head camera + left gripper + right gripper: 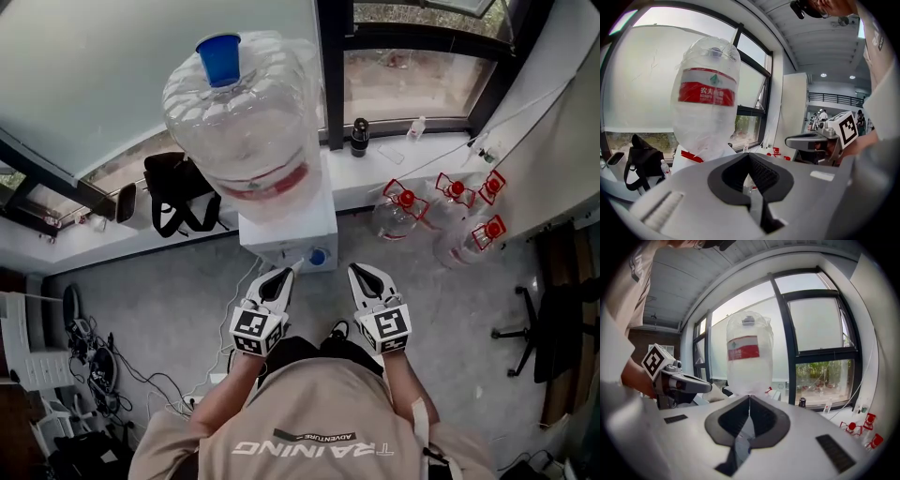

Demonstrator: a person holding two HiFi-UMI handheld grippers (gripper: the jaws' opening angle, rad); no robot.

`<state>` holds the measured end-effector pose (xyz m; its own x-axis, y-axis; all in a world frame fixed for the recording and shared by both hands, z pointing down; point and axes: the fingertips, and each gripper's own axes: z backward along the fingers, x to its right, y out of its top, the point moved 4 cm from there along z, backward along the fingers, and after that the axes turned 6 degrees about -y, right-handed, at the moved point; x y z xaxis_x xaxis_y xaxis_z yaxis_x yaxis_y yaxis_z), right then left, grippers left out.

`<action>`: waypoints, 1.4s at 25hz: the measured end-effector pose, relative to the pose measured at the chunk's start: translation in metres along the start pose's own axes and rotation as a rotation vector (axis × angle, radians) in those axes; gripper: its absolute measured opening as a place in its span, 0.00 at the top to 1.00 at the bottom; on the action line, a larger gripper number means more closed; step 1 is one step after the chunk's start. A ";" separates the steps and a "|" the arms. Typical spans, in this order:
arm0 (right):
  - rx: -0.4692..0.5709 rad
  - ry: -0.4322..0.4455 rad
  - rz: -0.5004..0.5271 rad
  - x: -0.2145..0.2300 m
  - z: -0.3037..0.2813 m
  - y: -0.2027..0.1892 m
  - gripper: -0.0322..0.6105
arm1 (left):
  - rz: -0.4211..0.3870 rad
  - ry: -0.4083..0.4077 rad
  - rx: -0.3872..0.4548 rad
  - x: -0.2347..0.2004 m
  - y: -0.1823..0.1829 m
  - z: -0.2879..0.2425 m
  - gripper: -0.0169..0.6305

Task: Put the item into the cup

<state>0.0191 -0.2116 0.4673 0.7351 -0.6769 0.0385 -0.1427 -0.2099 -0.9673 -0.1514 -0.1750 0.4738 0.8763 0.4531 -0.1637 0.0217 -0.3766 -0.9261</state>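
Note:
No cup and no loose item shows in any view. My left gripper and right gripper are held side by side at waist height, both shut and holding nothing. They point at a white water dispenser with a blue tap. A large clear water bottle with a red label stands upside down on it. In the left gripper view the shut left gripper faces the bottle, with the right gripper alongside. The right gripper faces the bottle too.
Three spare water bottles with red handles lie on the floor at the right. A black bag and a dark flask stand on the window sill. Cables lie at the left, and an office chair is at the right.

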 end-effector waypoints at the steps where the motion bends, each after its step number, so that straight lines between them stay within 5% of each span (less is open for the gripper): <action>1: -0.007 0.004 0.000 0.003 -0.003 -0.002 0.93 | 0.003 0.002 -0.006 -0.001 -0.001 -0.003 0.96; 13: -0.077 -0.011 -0.039 0.000 -0.030 -0.043 0.93 | 0.018 -0.094 -0.121 0.002 -0.037 -0.039 0.96; 28: -0.191 -0.064 -0.059 0.000 -0.091 -0.202 0.93 | 0.101 -0.052 -0.229 -0.040 -0.180 -0.128 0.96; 35: -0.246 -0.040 -0.032 -0.005 -0.116 -0.270 0.93 | 0.073 -0.050 -0.228 -0.055 -0.247 -0.162 0.96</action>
<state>-0.0229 -0.2329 0.7571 0.7667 -0.6398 0.0537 -0.2719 -0.3994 -0.8755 -0.1271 -0.2384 0.7668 0.8547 0.4554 -0.2492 0.0724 -0.5799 -0.8115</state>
